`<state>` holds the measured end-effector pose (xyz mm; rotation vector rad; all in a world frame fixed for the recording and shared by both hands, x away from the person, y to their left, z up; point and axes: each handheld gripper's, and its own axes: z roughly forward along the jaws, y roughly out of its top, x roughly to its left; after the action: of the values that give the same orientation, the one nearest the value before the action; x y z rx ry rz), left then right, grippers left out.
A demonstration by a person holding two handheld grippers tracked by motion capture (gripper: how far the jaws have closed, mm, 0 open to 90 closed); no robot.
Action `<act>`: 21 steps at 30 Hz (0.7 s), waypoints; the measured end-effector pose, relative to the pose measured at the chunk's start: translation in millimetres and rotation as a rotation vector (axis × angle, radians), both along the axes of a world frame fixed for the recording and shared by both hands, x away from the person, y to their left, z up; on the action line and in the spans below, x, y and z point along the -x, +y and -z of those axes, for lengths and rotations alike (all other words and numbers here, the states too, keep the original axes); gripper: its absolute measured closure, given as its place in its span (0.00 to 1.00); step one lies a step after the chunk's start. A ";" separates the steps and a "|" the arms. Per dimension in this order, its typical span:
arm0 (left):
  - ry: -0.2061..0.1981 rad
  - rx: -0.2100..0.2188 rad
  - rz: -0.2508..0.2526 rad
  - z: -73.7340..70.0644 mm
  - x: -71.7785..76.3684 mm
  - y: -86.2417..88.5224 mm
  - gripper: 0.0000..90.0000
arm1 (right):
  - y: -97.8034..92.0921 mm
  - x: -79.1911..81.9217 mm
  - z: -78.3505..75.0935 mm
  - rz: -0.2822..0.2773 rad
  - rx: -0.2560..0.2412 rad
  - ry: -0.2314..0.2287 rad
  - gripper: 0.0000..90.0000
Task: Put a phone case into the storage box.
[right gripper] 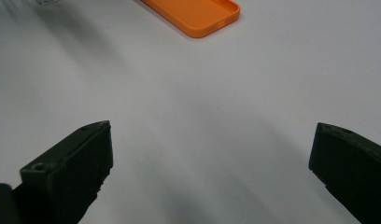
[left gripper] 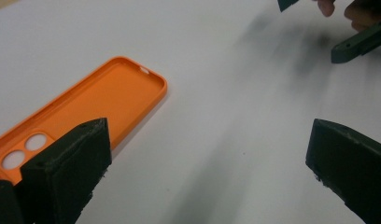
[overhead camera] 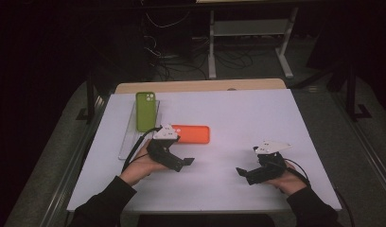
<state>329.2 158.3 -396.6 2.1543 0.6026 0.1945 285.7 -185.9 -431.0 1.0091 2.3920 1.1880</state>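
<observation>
Your orange phone case (overhead camera: 191,134) lies flat on the white table (overhead camera: 257,113), open side up, just past your left gripper (overhead camera: 184,162). Its long side runs left to right across the table. In the left gripper view the two camera holes sit at the end nearest the jaw, and that jaw covers part of the case there. In the right gripper view the top edge cuts the case off, so you see only one end. Your left gripper is wide apart and holds nothing. Your right gripper (overhead camera: 243,173) is also spread wide and grips nothing. A green phone case (overhead camera: 146,111) rests on a clear tray (overhead camera: 126,144) at the far left.
</observation>
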 end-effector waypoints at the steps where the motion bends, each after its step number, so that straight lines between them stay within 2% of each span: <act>1: -0.001 -0.003 -0.002 0.7 0.2 -0.6 0.00 | 0.0 -0.3 -0.1 0.002 -0.001 -0.003 0.00; 3: 0.020 0.026 -0.005 1.4 1.3 -1.9 0.03 | -0.1 0.3 -0.1 0.001 0.001 -0.001 0.00; 4: 0.016 0.031 -0.010 1.8 0.4 -2.7 0.05 | 0.0 0.9 0.0 -0.001 0.005 0.000 0.00; 7: 0.013 0.034 -0.036 1.6 -3.8 -5.6 0.17 | 0.6 2.2 0.1 -0.005 0.013 -0.002 0.00; 8: 0.008 0.017 -0.030 1.1 -7.0 -6.1 0.19 | 0.8 2.3 0.2 -0.005 0.013 -0.002 0.00; 9: 0.024 0.031 -0.052 1.3 -7.4 -8.8 0.24 | 1.0 2.4 0.3 -0.005 0.014 0.005 0.00; 13: 0.028 0.006 -0.051 1.0 -18.4 -18.8 0.48 | 0.3 2.3 1.0 -0.009 0.016 0.001 0.00; 14: 0.026 0.012 -0.061 0.9 -20.6 -22.6 0.54 | -0.1 2.2 1.3 -0.012 0.019 -0.001 0.00; 20: -0.001 -0.047 -0.087 3.5 -37.9 -39.3 0.87 | -0.6 2.5 0.6 -0.012 0.016 0.000 0.00; 21: 0.004 -0.051 -0.098 4.5 -41.4 -41.8 0.92 | -0.7 2.5 0.6 -0.012 0.016 0.001 0.00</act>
<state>370.5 116.4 -401.0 2.1765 0.7132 0.2613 283.2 -186.5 -431.6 0.9915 2.4075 1.1705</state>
